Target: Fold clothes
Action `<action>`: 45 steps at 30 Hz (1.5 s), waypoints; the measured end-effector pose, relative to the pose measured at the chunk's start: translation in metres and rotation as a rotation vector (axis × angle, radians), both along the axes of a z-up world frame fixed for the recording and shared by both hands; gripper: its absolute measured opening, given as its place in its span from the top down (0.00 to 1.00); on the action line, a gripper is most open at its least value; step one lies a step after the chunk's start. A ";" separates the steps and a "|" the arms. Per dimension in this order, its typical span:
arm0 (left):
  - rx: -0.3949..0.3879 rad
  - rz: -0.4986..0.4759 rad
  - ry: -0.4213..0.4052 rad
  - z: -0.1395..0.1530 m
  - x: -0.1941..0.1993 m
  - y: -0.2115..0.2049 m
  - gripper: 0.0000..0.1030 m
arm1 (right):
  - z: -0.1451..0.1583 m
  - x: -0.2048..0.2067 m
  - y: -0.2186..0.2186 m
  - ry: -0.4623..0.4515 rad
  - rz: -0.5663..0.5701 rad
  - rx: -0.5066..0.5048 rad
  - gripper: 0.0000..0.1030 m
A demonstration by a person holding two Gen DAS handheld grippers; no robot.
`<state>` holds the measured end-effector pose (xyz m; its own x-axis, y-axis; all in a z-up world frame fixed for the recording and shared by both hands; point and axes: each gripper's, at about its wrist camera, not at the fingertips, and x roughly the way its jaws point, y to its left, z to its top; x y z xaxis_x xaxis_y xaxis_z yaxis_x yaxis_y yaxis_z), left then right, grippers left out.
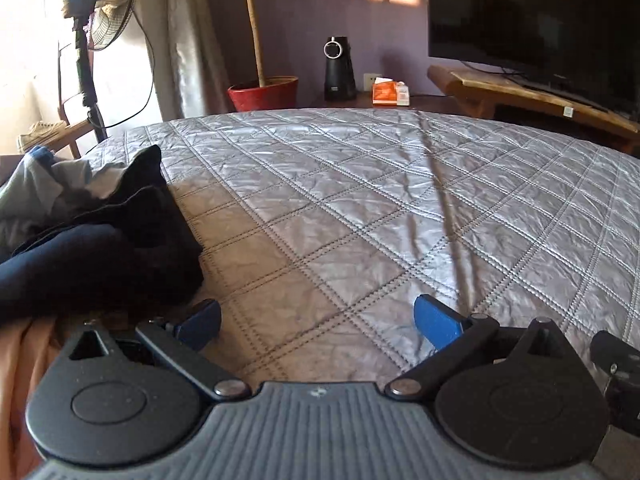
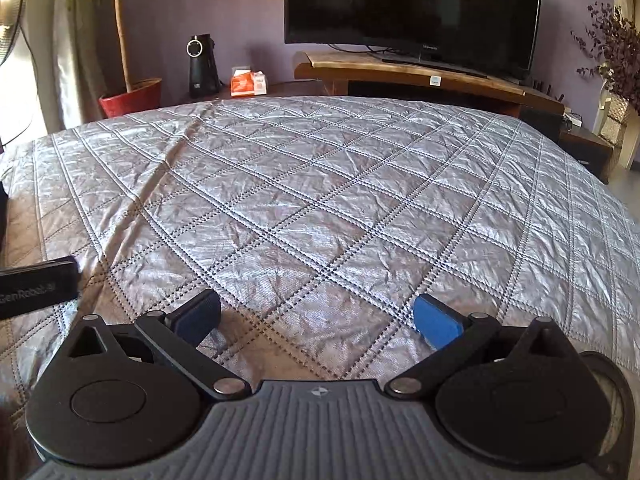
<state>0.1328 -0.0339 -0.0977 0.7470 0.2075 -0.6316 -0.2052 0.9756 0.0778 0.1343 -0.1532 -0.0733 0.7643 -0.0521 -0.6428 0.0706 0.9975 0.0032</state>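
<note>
Two grippers, both mine, hover over a grey quilted bedspread [image 2: 320, 200]. My left gripper [image 1: 318, 322] and right gripper [image 2: 316, 318] each have fingers spread wide, holding nothing. A heap of dark clothes [image 1: 100, 240] lies to the left.

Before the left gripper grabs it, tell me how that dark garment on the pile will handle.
The dark garment is probably floppy: it lies slumped in soft folds. It likely drags neighbours, being tangled with the grey clothing. It probably slides easily on the shiny quilted bedspread.
</note>
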 end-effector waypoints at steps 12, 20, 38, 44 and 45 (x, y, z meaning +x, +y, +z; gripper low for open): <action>-0.070 -0.006 0.005 -0.003 0.003 0.008 0.00 | 0.000 0.000 -0.003 0.001 0.000 0.002 0.00; -0.072 -0.003 0.005 -0.005 0.006 0.008 0.00 | 0.000 0.001 -0.002 0.002 0.000 0.002 0.00; -0.071 -0.001 0.005 -0.003 0.003 0.008 0.00 | 0.000 0.002 -0.002 0.002 0.000 0.002 0.00; -0.071 0.000 0.005 -0.003 0.002 0.008 0.00 | 0.000 0.002 -0.002 0.002 0.000 0.002 0.00; -0.071 0.000 0.005 -0.002 0.002 0.008 0.00 | 0.000 0.002 -0.002 0.002 0.000 0.002 0.00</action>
<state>0.1351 -0.0260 -0.1002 0.7442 0.1621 -0.6480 -0.2048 0.9788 0.0096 0.1358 -0.1554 -0.0733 0.7628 -0.0508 -0.6447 0.0705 0.9975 0.0048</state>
